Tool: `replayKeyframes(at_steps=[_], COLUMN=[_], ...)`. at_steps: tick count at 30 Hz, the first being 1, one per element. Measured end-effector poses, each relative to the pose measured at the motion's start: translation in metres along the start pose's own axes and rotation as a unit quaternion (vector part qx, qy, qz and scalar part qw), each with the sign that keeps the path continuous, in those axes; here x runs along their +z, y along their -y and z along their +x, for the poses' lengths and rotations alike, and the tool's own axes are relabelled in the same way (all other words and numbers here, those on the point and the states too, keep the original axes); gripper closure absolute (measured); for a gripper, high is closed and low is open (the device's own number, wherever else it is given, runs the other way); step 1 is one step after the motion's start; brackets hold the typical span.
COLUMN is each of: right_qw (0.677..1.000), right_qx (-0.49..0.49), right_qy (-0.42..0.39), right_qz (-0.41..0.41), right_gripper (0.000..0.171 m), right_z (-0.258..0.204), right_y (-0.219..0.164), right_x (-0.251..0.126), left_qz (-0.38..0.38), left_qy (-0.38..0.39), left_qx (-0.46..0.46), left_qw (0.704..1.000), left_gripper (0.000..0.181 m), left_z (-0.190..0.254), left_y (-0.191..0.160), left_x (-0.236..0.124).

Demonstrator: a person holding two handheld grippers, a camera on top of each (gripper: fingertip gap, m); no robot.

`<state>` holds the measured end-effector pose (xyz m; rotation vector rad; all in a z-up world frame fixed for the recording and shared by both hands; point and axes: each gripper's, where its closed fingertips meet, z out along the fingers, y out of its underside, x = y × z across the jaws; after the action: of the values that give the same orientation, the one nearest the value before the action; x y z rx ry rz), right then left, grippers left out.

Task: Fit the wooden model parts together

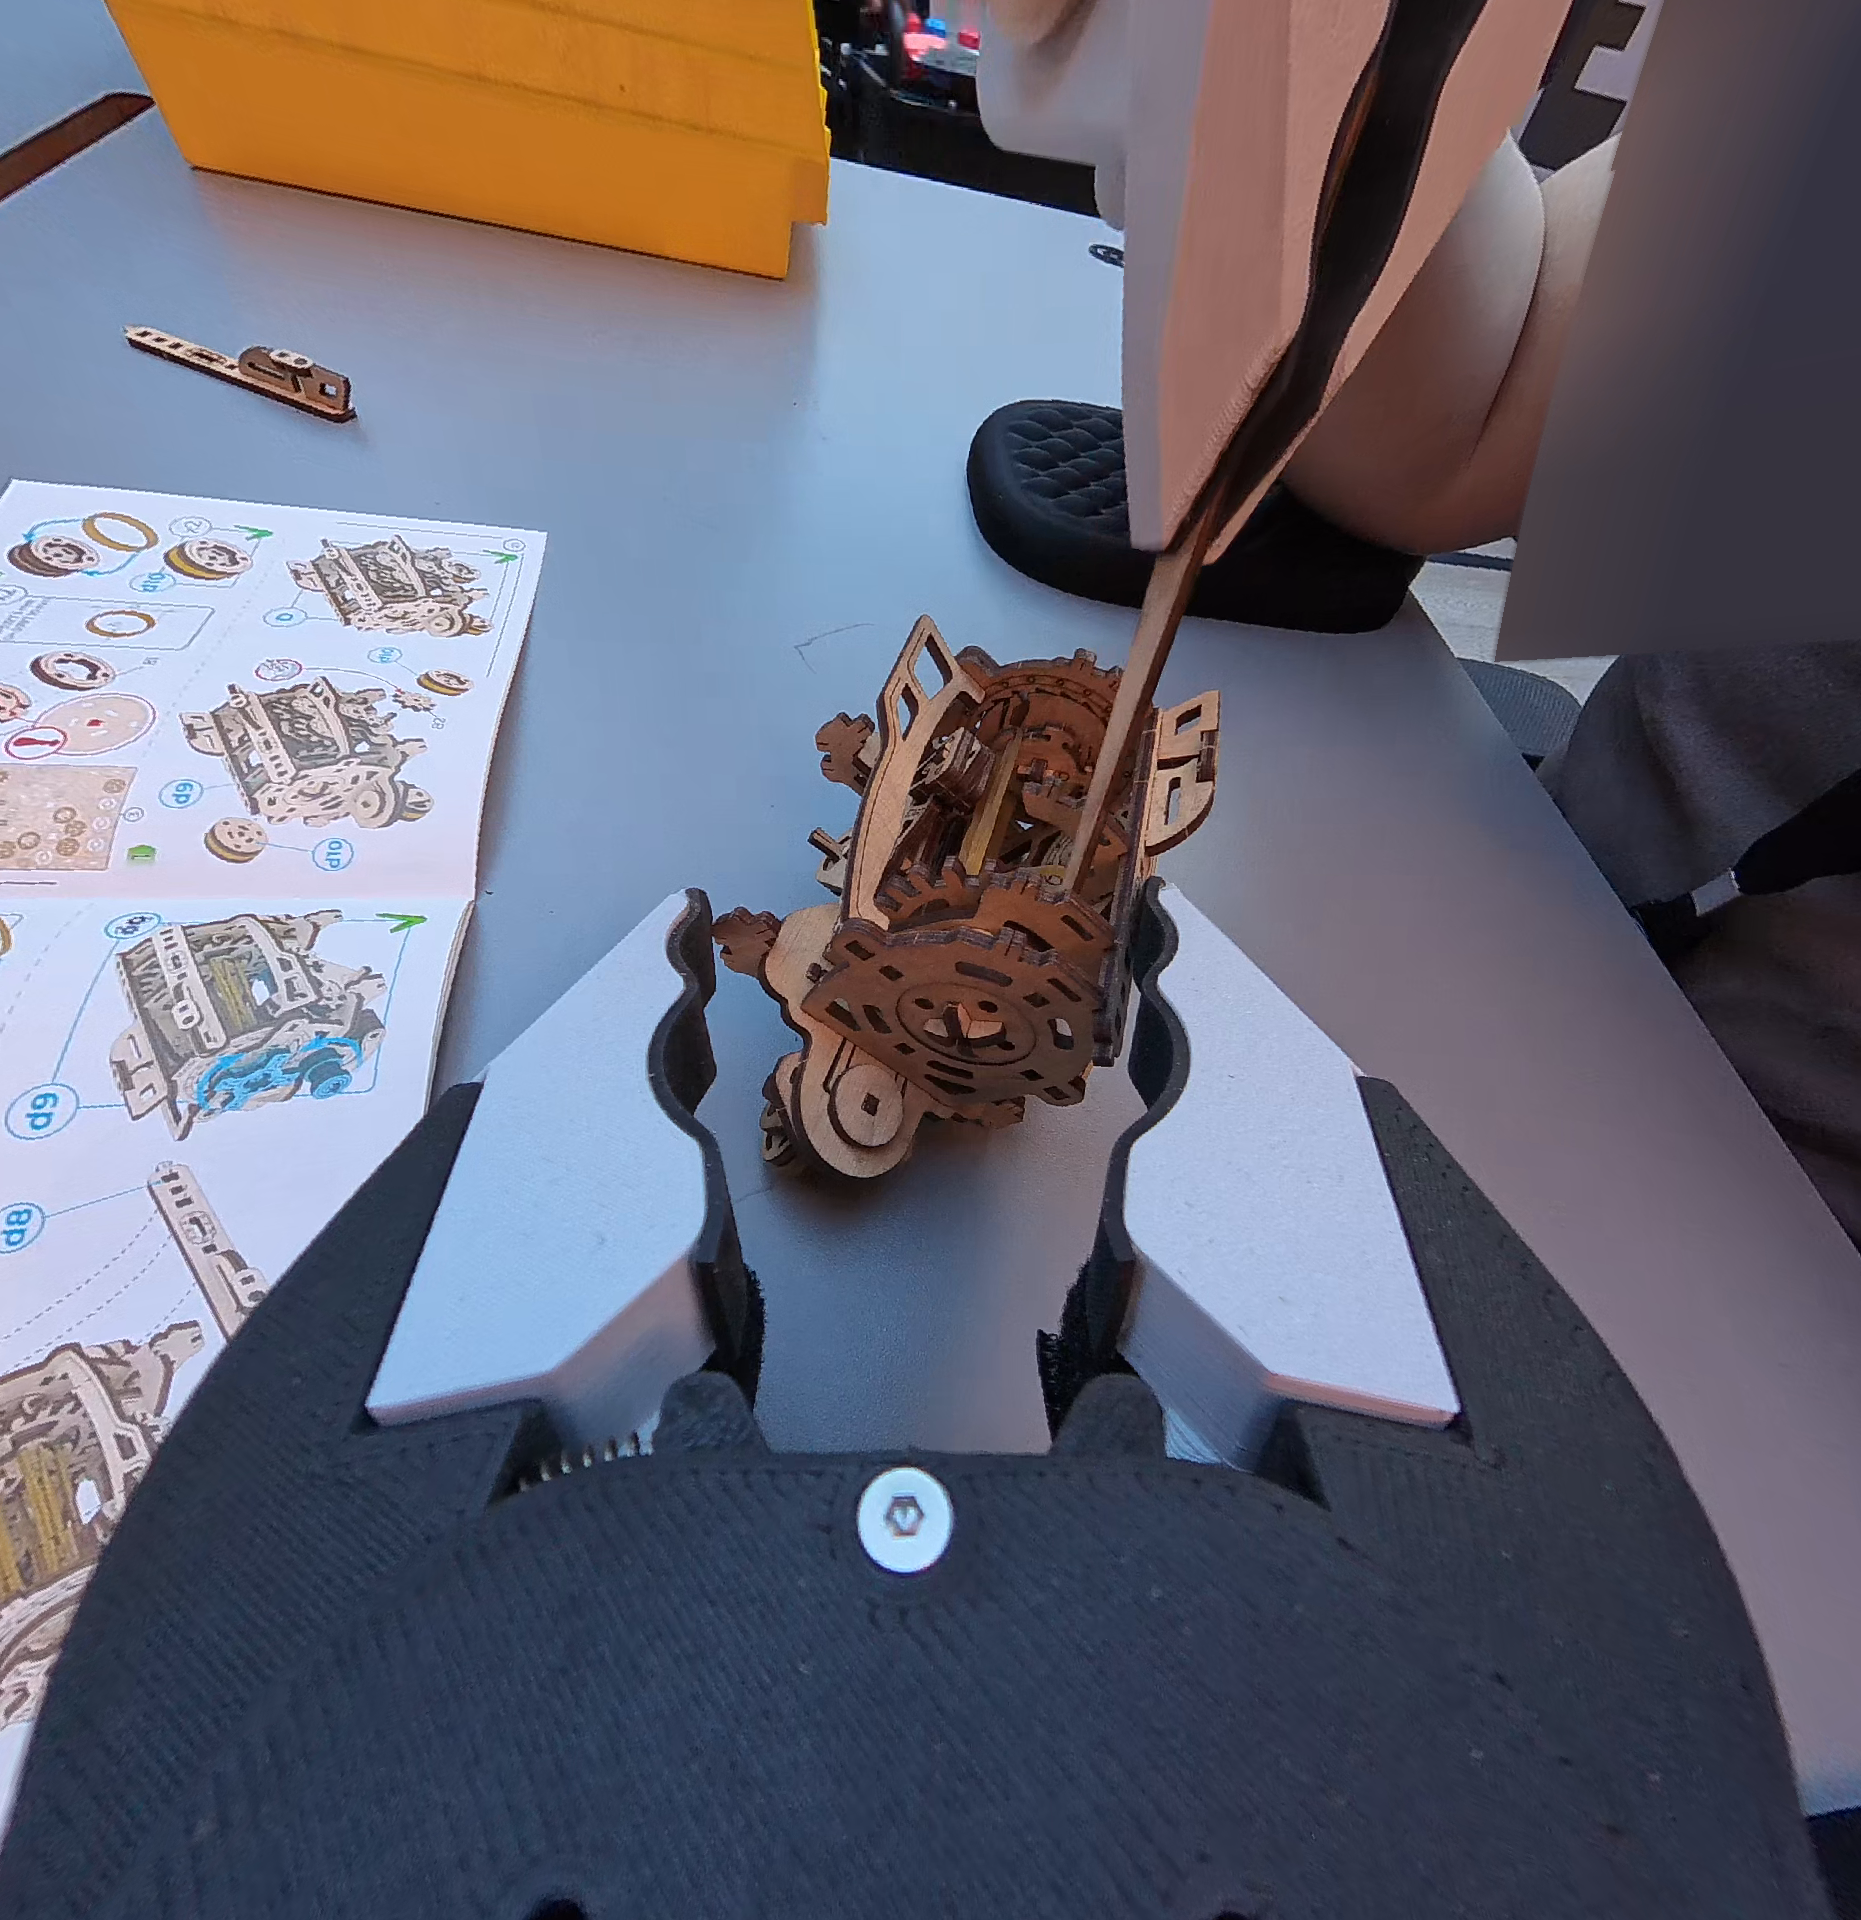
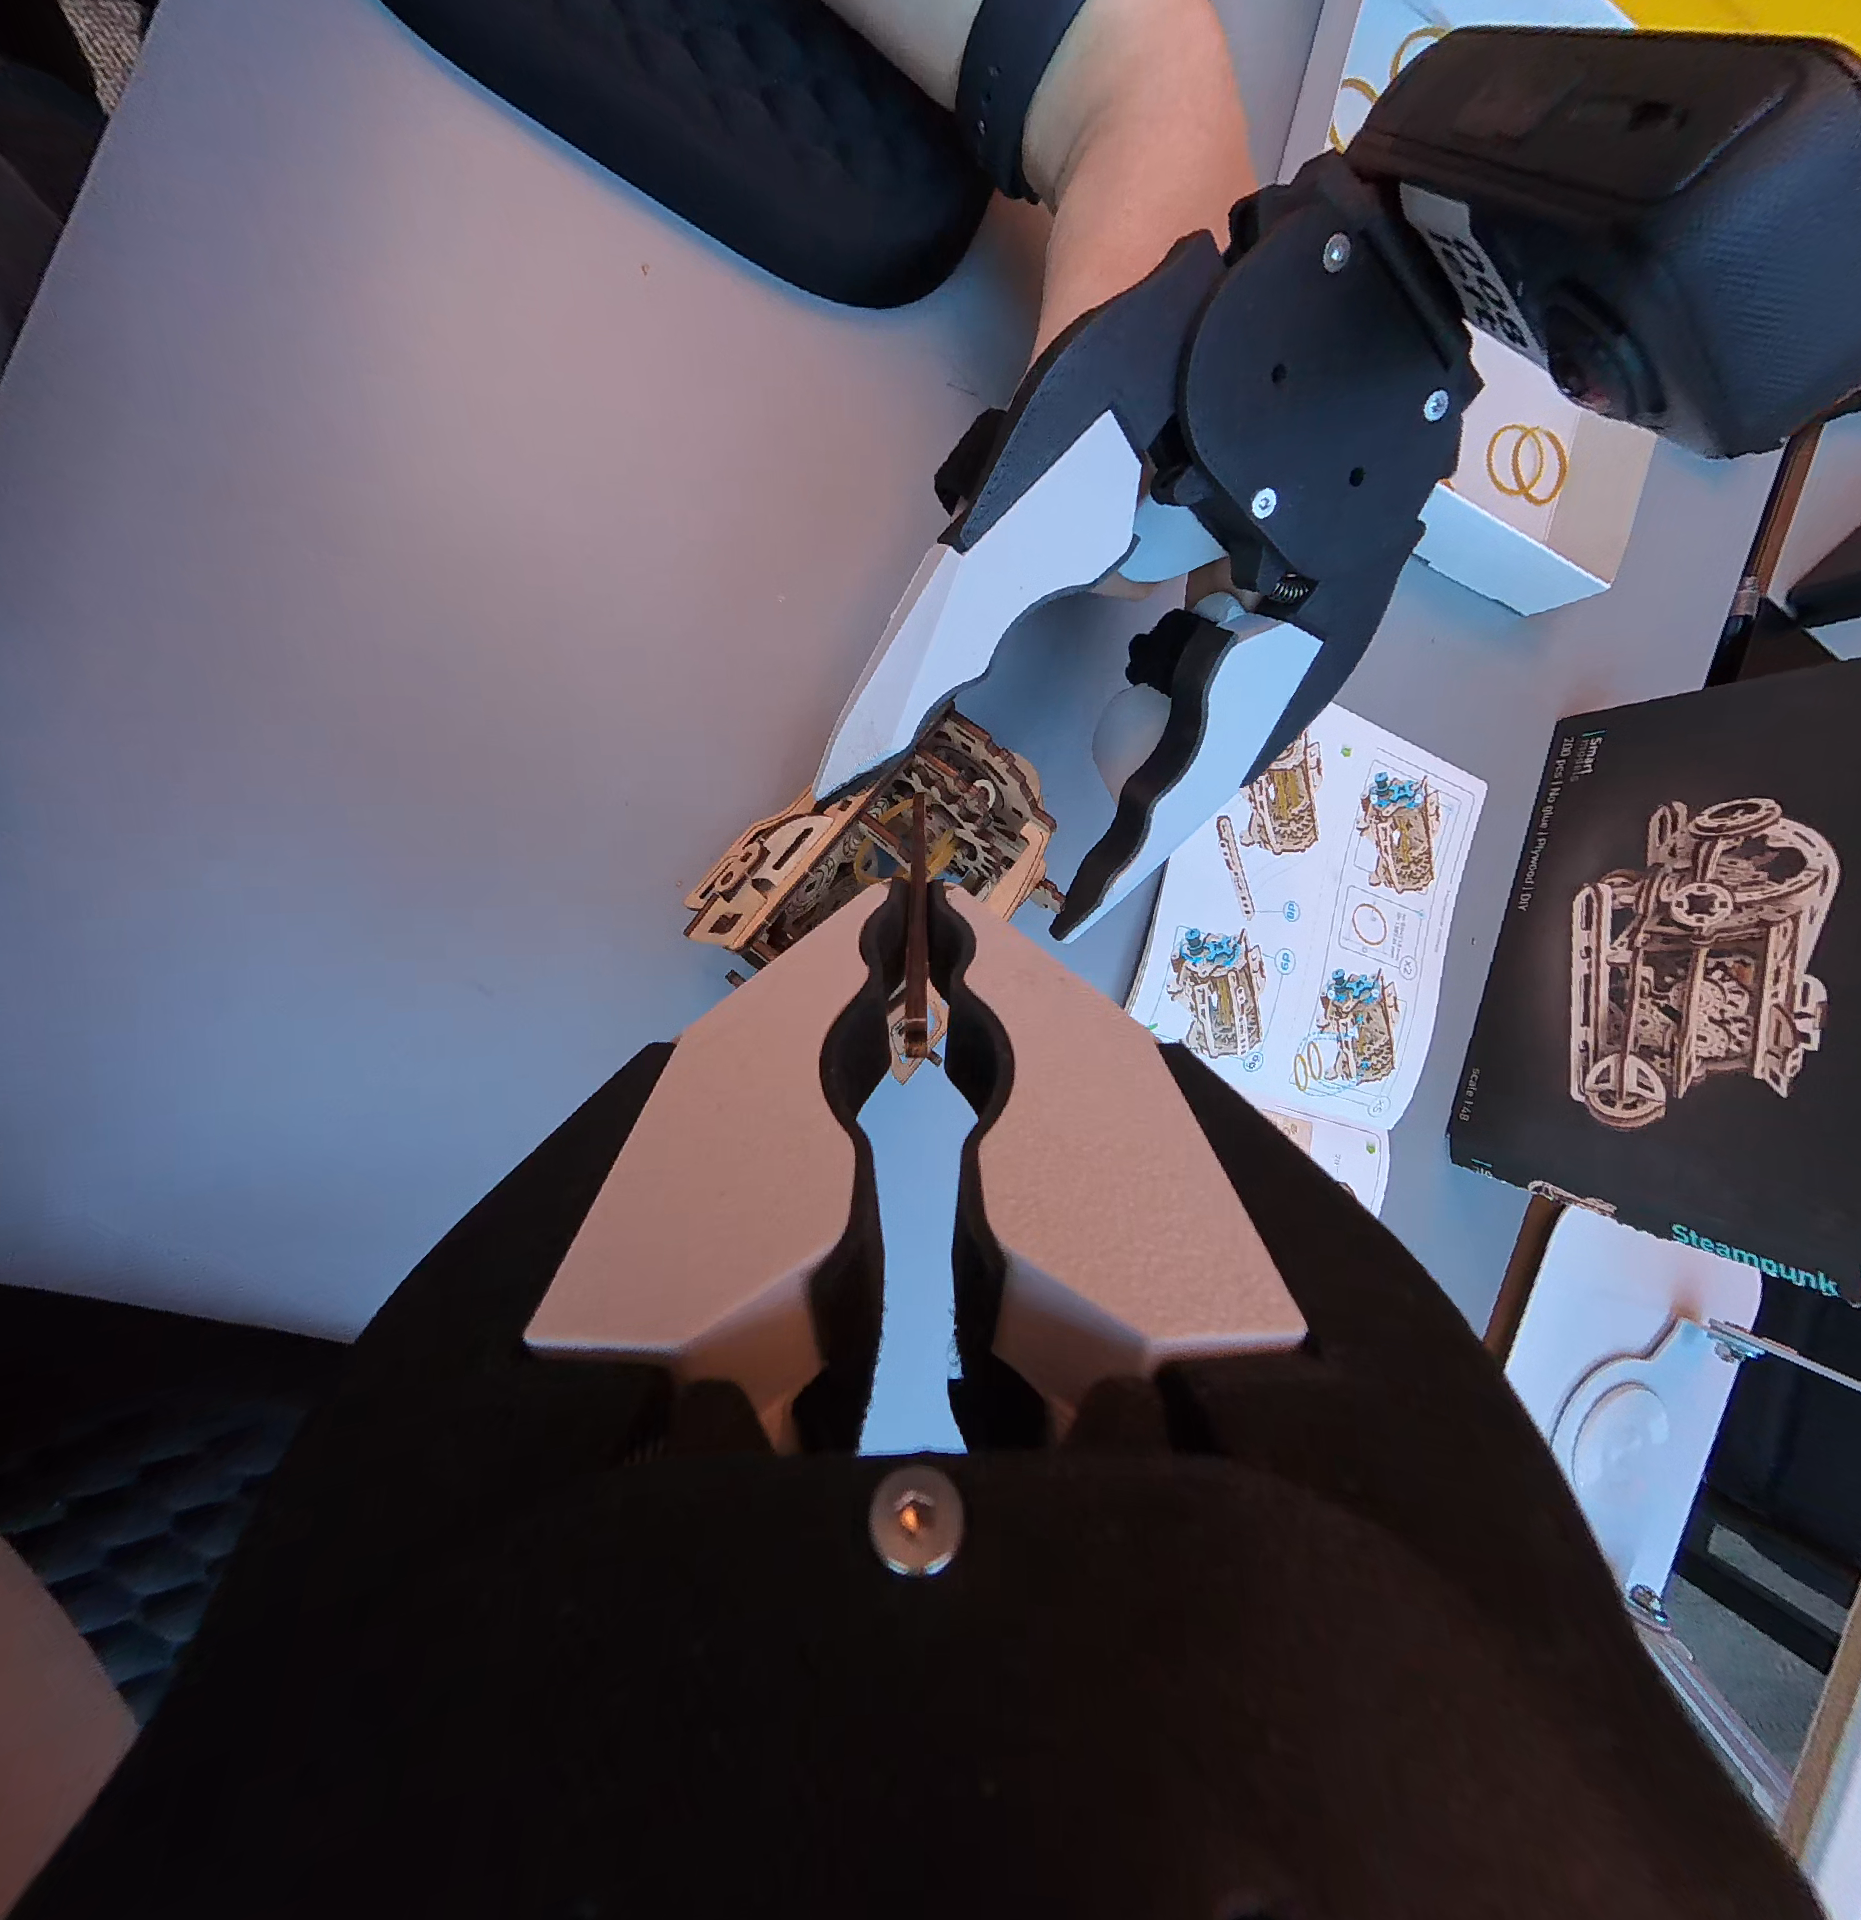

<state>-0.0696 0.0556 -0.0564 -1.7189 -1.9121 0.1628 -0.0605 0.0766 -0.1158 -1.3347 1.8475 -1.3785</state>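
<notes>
Resting between wide left jaws, wooden model, right jaws pinching wooden strip

The model sits on the desk near its right edge, between the spread jaws of the left gripper. A strip, clamped by the right gripper above, reaches down into the model. Left of the model lies the instruction sheet; behind that sheet, a loose part, and behind that, a bin at the far edge. A pad lies behind the model, at the right edge.
</notes>
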Motion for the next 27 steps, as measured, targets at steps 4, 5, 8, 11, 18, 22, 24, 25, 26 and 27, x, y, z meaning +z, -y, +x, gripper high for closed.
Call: replayKeyframes(at_steps=[4, 5, 8, 11, 18, 22, 24, 25, 26, 27], right_qw=[1.0, 1.0, 1.0, 1.0, 1.0, 1.0, 1.0, 1.0, 1.0, 1.0], right_qx=[0.002, 0.001, 0.001, 0.002, 0.001, 0.001, 0.0, 0.002, 0.003, 0.003], right_qy=[0.003, 0.002, 0.003, 0.003, 0.003, 0.002, 0.003, 0.003, 0.003, 0.002], right_qz=[-0.006, -0.006, -0.006, -0.01, -0.016, -0.02, -0.021, -0.023, -0.025, -0.028], right_gripper=[0.17, 0.17, 0.17, 0.17, 0.17, 0.17, 0.17, 0.17, 0.17, 0.17], right_z=[0.0, 0.0, 0.0, 0.0, -0.0003, -0.0005, -0.001, -0.0008, -0.001, -0.0012], right_y=[-0.0023, -0.0022, -0.0023, -0.0028, -0.0035, -0.004, -0.004, -0.0045, -0.0049, -0.0058], right_x=[0.0026, 0.0027, 0.0033, 0.0044, 0.0054, 0.0058, 0.0059, 0.0059, 0.0059, 0.0059], left_qz=[0.0, 0.0, 0.0, 0.0, 0.0, 0.0, 0.0, 0.0, 0.0, 0.0], left_qy=[0.0, 0.0, 0.0, 0.0, 0.001, 0.0, 0.0, 0.0, 0.0, 0.0], left_qx=[0.0, 0.0, 0.0, 0.0, 0.001, 0.0, 0.0, 0.0, -0.001, -0.001], left_qw=[1.0, 1.0, 1.0, 1.0, 1.0, 1.0, 1.0, 1.0, 1.0, 1.0], left_gripper=[0.101, 0.101, 0.101, 0.101, 0.101, 0.101, 0.101, 0.101, 0.101, 0.101], left_z=[0.0, -0.0001, 0.0, 0.0, 0.0002, 0.0003, 0.0003, 0.0003, 0.0003, 0.0004], left_y=[0.0, 0.0, 0.0, 0.0001, 0.0, 0.0, 0.0, -0.0001, -0.0001, -0.0001], left_x=[0.0, -0.0001, 0.0, -0.0002, -0.0002, -0.0003, -0.0003, -0.0003, -0.0002, -0.0003])
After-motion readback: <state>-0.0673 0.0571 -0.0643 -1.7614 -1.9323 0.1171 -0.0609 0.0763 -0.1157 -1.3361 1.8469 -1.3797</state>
